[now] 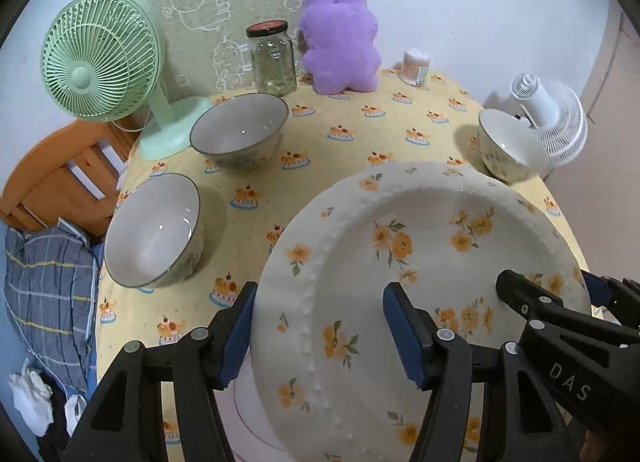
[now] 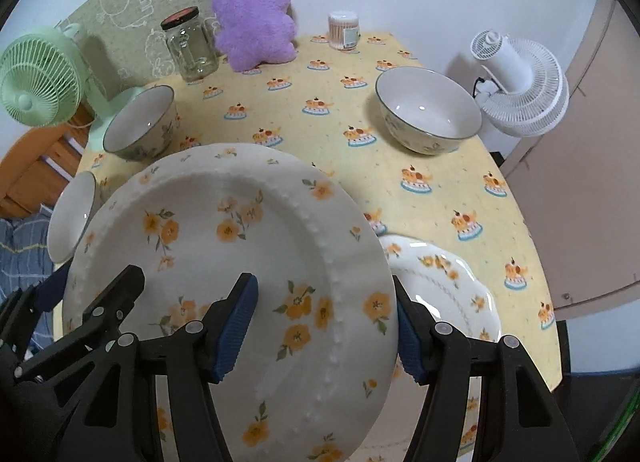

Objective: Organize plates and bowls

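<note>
Both grippers hold one white plate with orange flowers point(image 1: 420, 262) above the table. My left gripper point(image 1: 320, 336) is shut on its left rim. My right gripper point(image 2: 324, 332) is shut on its right rim point(image 2: 360, 282); it also shows at the right of the left wrist view point(image 1: 560, 302). A second flowered plate point(image 2: 452, 294) lies on the table under the held plate's right edge. Two bowls stand at the left point(image 1: 154, 232) point(image 1: 240, 130). A third bowl point(image 2: 428, 108) stands at the right.
A yellow tablecloth point(image 2: 440, 182) covers the table. At the back stand a green fan point(image 1: 100, 58), a glass jar point(image 1: 274, 58), a purple plush toy point(image 1: 340, 42) and a cotton-swab tub point(image 2: 343, 30). A white fan point(image 2: 520, 82) sits by the right edge.
</note>
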{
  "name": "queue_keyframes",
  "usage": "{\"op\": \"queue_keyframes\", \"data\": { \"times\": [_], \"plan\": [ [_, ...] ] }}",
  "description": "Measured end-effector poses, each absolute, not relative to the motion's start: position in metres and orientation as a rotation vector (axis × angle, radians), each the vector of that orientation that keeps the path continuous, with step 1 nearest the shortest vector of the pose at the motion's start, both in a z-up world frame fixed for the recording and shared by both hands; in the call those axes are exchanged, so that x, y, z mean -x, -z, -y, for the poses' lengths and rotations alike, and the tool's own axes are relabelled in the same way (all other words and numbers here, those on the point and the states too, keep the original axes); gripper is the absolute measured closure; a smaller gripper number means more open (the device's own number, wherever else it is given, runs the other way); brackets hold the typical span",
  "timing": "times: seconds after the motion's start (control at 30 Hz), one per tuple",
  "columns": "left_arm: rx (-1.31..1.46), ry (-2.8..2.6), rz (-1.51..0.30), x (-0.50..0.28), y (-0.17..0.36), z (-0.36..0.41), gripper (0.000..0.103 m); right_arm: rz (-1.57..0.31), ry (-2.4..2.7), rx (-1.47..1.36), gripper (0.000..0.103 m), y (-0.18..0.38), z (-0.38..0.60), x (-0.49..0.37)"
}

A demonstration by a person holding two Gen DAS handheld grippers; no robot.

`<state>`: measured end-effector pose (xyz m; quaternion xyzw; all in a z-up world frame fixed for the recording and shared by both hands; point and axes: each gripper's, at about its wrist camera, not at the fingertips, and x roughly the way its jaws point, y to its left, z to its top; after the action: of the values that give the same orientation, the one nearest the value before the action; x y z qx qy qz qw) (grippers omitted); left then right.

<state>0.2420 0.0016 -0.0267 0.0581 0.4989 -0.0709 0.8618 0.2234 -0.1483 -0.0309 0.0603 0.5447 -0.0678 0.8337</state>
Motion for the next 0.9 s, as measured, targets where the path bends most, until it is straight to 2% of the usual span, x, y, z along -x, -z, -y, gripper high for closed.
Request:
{"op": "queue_keyframes", "data": {
  "times": [0.47,0.9],
  "plan": [
    [-0.179,0.245,-1.076,-0.209,0.04,0.03,0.04,-1.158,0.233,-0.162,0.037,0.042,0.177,-0.177],
    [-0.111,0.167,-1.125,-0.196,0.049,0.086,0.04,-1.183,0.169,-0.104,0.037,0.048,0.236,-0.177]
  ]
}}
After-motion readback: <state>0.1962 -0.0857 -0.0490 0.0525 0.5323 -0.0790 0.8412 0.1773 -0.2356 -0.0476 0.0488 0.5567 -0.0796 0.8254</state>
